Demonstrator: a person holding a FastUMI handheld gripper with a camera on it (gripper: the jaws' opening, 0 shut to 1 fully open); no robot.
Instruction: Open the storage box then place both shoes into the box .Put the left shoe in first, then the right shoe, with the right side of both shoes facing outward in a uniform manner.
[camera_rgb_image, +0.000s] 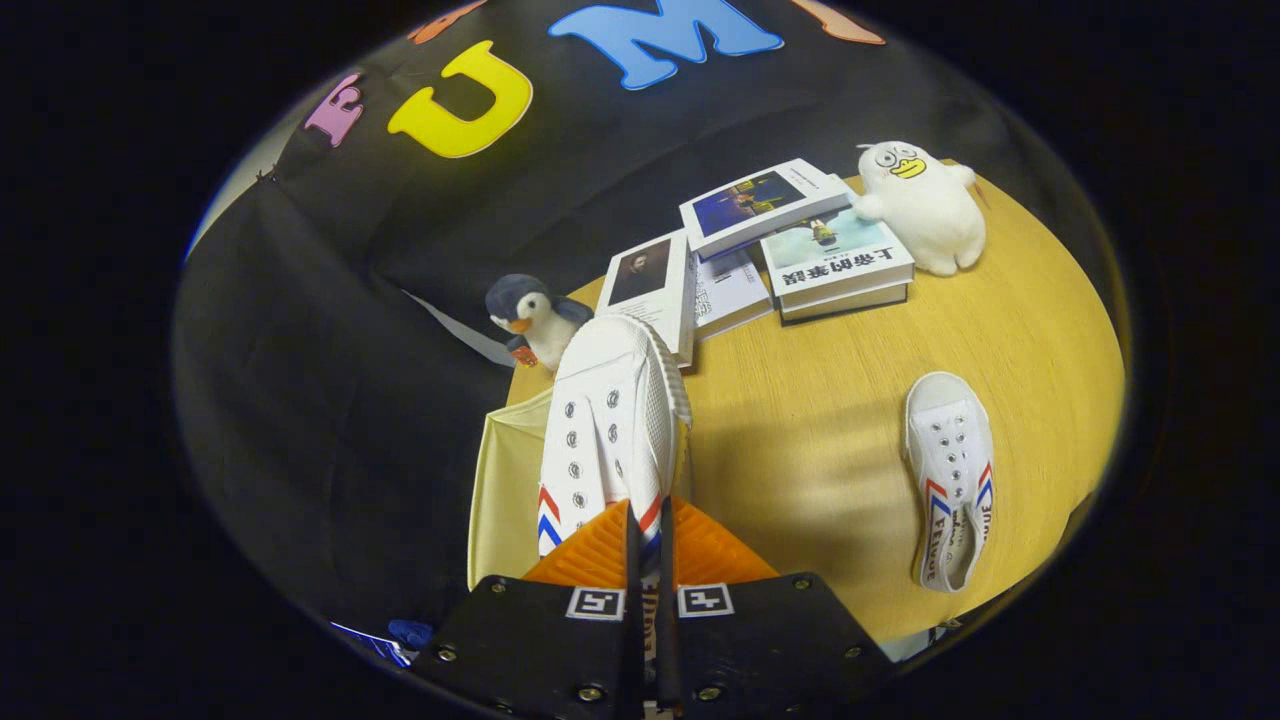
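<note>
Evidently the fingers (648, 530) are clenched on the heel end of one white shoe (605, 430), gripping its thin side wall so the shoe hangs toe-forward just ahead of them, above the pale storage box (505, 480) at the desk (800, 440) edge, probably so it can be lowered inside; the other shoe (950, 475) lies flat on the desk well apart, off to the right of the fingers, waiting its turn; whether the held one is the left shoe I cannot tell.

The gripper (648, 540) carries two broad, wedge-shaped fingers (590, 555) with finely ribbed faces that taper toward their tips. Behind them sit two flat black mounting plates (540, 640), angular in outline and fastened with small silver screws (590, 692). Each plate bears a square black-and-white fiducial marker (596, 602) close to the central seam.
</note>
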